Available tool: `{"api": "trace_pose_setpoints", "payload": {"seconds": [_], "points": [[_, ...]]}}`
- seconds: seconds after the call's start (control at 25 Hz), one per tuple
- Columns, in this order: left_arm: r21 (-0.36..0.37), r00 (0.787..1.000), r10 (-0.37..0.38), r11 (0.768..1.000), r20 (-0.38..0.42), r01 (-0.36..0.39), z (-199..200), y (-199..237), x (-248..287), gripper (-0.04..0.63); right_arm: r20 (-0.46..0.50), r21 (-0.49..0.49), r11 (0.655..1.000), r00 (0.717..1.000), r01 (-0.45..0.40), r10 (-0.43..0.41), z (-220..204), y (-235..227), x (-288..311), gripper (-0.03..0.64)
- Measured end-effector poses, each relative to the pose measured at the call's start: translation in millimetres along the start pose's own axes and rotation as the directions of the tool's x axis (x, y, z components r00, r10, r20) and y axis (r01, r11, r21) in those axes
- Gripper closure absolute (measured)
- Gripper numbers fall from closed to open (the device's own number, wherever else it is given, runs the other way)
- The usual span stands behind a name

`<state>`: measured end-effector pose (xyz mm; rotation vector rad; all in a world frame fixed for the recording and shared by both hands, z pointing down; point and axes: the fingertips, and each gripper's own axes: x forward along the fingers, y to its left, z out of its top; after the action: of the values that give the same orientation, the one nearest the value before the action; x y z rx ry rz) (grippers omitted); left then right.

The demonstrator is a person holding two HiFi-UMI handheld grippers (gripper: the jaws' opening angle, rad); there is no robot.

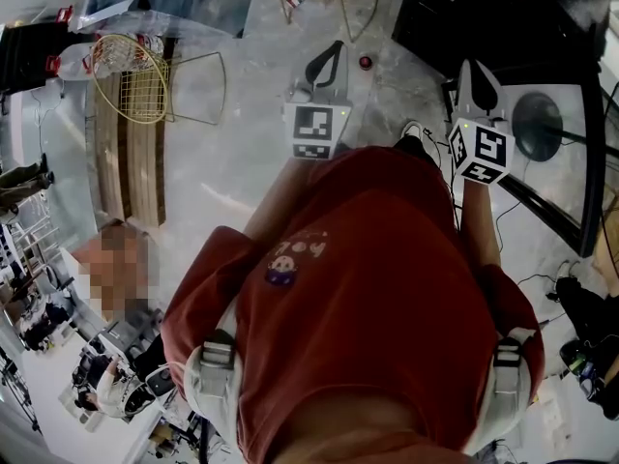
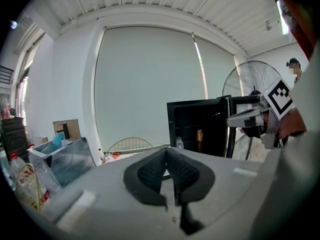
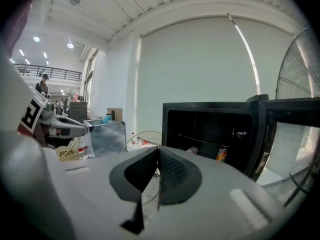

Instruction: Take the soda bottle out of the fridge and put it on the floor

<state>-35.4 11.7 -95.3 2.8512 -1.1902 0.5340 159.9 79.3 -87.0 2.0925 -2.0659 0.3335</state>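
A black fridge (image 3: 215, 129) stands open ahead of both grippers, some way off. On its shelf lies a small bottle (image 3: 193, 149) with a red label, and an orange can (image 3: 221, 154) stands to its right. The left gripper view shows the same fridge (image 2: 200, 129) with the bottle (image 2: 180, 143) and the can (image 2: 200, 135) inside. My left gripper (image 2: 166, 150) is shut with nothing between its jaws. My right gripper (image 3: 158, 149) is also shut and empty. In the head view, the left gripper (image 1: 333, 54) and the right gripper (image 1: 470, 70) are held out side by side over the pale floor.
A standing fan (image 1: 538, 122) is right of the fridge, with cables on the floor. Gold wire baskets (image 1: 131, 77) and a clear plastic bin (image 2: 65, 159) stand at the left. A bottle with a red label (image 2: 17, 170) is near them. A small red object (image 1: 365, 62) lies on the floor ahead.
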Motion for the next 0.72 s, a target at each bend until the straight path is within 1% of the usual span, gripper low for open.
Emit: {"api": "trace_pose_setpoints", "payload": {"seconds": [0.36,0.72], "points": [[-0.014,1.0,0.003,1.0,0.011,-0.003,0,1,-8,0.595,-0.004,-0.002,1.0,1.0,-0.003,0.003,-1,7,-4,0.615],[-0.011,1.0,0.008,1.0,0.016,-0.008,-1,5,-13,0.595,-0.01,0.01,1.0,1.0,-0.024,0.024,-6,18,-3,0.615]]}}
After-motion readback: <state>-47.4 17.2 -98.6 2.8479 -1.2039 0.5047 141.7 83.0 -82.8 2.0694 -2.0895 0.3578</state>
